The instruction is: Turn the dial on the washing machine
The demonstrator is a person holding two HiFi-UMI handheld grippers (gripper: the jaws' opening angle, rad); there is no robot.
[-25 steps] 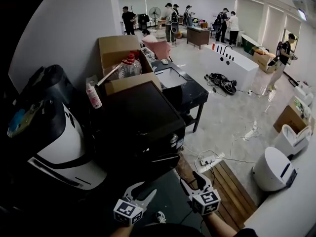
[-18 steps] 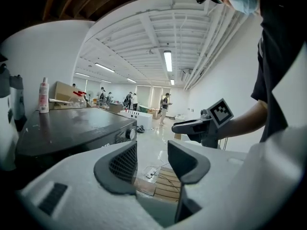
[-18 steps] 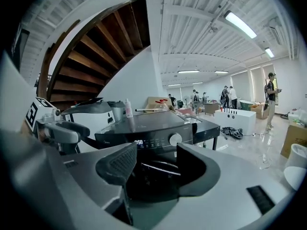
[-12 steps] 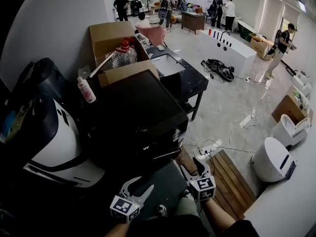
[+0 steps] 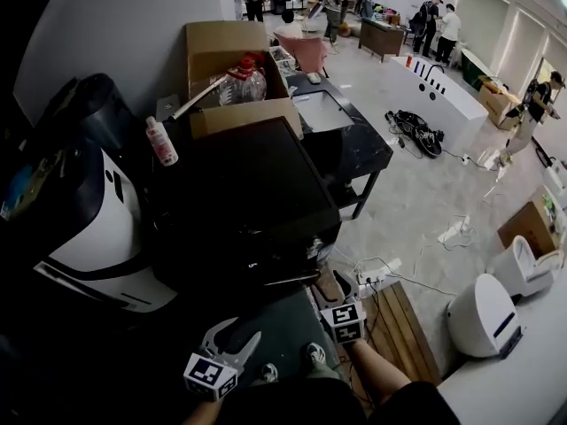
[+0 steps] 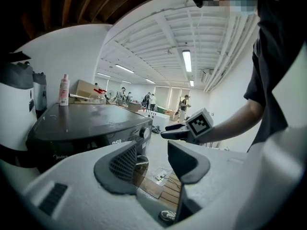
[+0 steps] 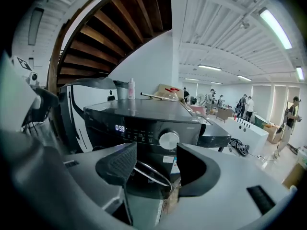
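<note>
Right gripper view: my right gripper [image 7: 154, 171] holds its fingers [image 7: 117, 166] apart, empty, facing the round silver dial [image 7: 169, 140] of the black washing machine [image 7: 139, 111]; my left gripper [image 6: 152, 161] gapes too.

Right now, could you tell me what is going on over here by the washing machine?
A person stands facing a black washing machine with a handheld gripper in each hand. The right gripper points at the machine's front panel with its jaws apart and nothing between them. The silver dial sits just above the gap, not yet touched. The left gripper is open and empty too, held beside the right one. The dial has not been gripped yet.
</note>
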